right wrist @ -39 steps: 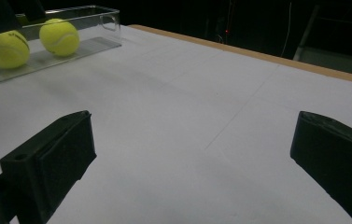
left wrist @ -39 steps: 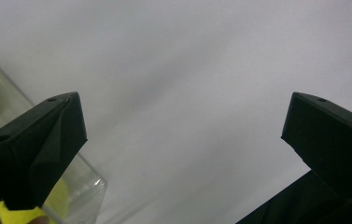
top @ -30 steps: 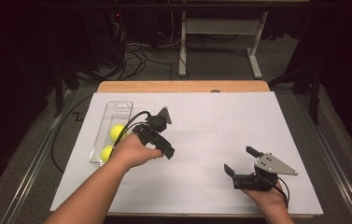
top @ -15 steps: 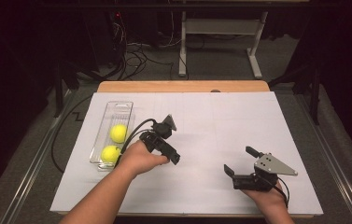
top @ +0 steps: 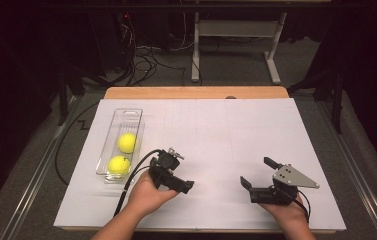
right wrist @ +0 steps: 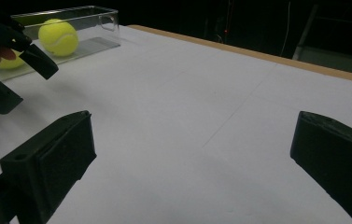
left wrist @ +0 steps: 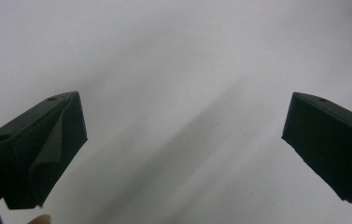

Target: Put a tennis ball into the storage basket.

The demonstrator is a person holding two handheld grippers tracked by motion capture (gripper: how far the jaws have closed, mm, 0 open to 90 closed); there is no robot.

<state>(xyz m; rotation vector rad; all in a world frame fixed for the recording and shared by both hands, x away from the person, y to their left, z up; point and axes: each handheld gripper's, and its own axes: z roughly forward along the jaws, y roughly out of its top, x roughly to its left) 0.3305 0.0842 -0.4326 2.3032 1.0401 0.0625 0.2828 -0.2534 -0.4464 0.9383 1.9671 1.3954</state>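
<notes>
Pulling the left hand-held gripper (top: 173, 175) back from the clear tray (top: 107, 150), jaws wide apart and empty.
It is now hovering over bare white desk (top: 216, 135), leaving both tennis balls (top: 127, 142) lying in the tray; the right hand-held gripper (top: 257, 175) is resting open nearby, so placing looks finished.

Two balls (top: 123, 153) in a tray (top: 129, 114), seemingly just left of the left gripper (top: 178, 172)
</notes>
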